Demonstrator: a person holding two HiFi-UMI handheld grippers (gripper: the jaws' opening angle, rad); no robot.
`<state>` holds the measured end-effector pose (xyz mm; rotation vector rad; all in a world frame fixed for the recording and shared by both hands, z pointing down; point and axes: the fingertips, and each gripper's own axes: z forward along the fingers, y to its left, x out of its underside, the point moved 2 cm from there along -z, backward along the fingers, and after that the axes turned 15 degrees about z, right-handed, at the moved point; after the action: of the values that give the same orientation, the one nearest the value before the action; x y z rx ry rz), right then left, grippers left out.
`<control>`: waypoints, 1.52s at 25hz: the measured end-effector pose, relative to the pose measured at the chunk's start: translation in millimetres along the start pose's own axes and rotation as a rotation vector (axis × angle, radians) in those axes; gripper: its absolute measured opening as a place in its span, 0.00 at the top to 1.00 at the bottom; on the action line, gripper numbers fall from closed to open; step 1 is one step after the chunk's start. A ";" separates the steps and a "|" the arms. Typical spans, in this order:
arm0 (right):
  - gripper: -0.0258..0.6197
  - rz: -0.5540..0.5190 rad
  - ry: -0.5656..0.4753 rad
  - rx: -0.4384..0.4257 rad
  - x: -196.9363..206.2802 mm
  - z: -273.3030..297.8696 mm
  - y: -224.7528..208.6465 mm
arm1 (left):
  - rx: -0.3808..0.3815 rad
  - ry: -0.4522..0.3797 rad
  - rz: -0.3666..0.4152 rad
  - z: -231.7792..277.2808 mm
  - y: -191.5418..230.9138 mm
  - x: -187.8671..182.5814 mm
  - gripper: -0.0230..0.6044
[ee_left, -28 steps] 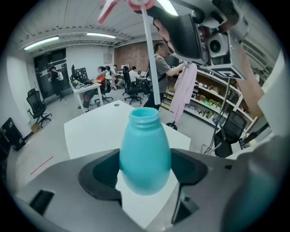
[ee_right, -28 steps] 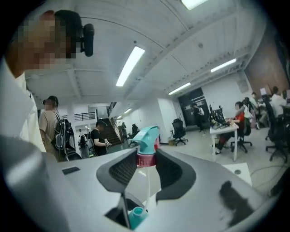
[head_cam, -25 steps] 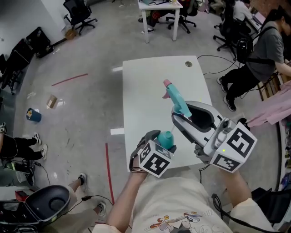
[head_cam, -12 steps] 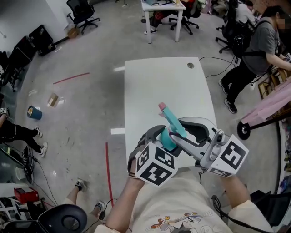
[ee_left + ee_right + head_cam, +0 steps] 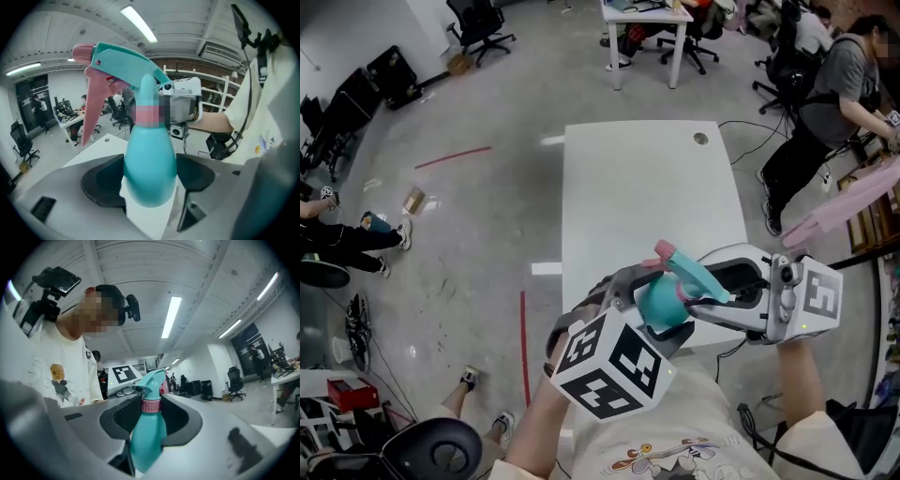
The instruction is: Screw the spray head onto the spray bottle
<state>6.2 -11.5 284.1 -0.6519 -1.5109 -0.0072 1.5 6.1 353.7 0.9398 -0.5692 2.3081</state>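
One spray bottle (image 5: 659,305), one spray head (image 5: 692,269) on its neck. Left gripper (image 5: 649,317) clamps its body, right gripper (image 5: 705,302) its upper part, over the one table's (image 5: 647,187) near edge.

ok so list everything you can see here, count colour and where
spray bottle: 1, teal, held above the table's near end
spray head: 1, teal with pink trigger and collar, on the bottle's neck
table: 1, white, below the bottle
office chairs: several, black, along the far side of the room
red tape strips: 2, red, left of the table
bystanders: at least 2, one in a grey top at right, one in dark trousers at the left edge
left gripper: 1, grey, fingers closed on the bottle's body
right gripper: 1, grey, fingers closed near the bottle's neck
shirt: 1, cream, bottom edge
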 end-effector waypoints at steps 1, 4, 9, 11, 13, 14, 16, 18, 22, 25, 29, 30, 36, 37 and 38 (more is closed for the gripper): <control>0.76 0.002 0.000 -0.024 -2.6 -0.8 2.7 | 0.024 -0.011 0.017 -3.4 -2.8 -3.9 0.40; 0.76 -0.006 -0.010 -0.064 -10.7 -1.0 10.3 | 0.042 -0.042 0.033 -12.2 -3.9 -14.4 0.40; 0.76 -0.067 -0.027 0.005 -20.7 6.2 17.3 | -0.087 -0.057 -0.043 -13.4 7.4 -20.5 0.41; 0.76 -0.114 -0.028 0.116 -21.3 12.8 15.3 | -0.164 -0.043 -0.073 -12.0 14.5 -17.5 0.41; 0.76 -0.147 -0.038 0.259 -21.8 17.8 10.7 | -0.244 -0.023 -0.101 -12.3 22.1 -13.3 0.41; 0.76 -0.157 -0.049 0.336 -22.7 19.1 8.1 | -0.282 -0.010 -0.112 -12.5 25.4 -11.6 0.41; 0.76 -0.178 -0.073 0.492 -23.9 20.6 4.2 | -0.342 0.023 -0.120 -11.6 30.4 -9.3 0.41; 0.76 -0.193 -0.080 0.601 -20.1 20.9 3.0 | -0.353 0.037 -0.125 -8.6 31.3 -8.7 0.41; 0.70 -0.089 -0.066 0.556 -9.1 13.5 4.2 | -0.300 0.013 -0.124 -2.6 27.5 -8.6 0.41; 0.60 -0.068 -0.038 0.461 -12.0 -2.2 2.2 | -0.291 0.013 -0.111 -0.1 28.7 -6.0 0.41; 0.59 -0.044 0.009 0.382 -20.9 -10.6 -5.2 | -0.285 -0.008 -0.097 -8.3 31.0 -4.1 0.41; 0.59 -0.019 0.017 0.318 -24.2 -7.5 -3.5 | -0.278 -0.013 -0.085 -11.0 30.4 -4.9 0.41; 0.59 0.029 0.094 0.098 -25.9 -7.6 -1.0 | -0.241 -0.010 -0.016 -12.1 19.5 -15.3 0.41; 0.60 0.015 0.118 0.090 -23.3 -7.2 0.4 | -0.240 -0.010 -0.012 -11.2 18.0 -17.3 0.41; 0.60 0.009 0.132 0.079 -21.7 -6.0 2.4 | -0.238 -0.010 -0.008 -10.4 17.3 -19.0 0.41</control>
<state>10.6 -20.4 263.6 -0.5838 -1.3746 0.0161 -3.7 -7.4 330.1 0.8375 -0.8223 2.1702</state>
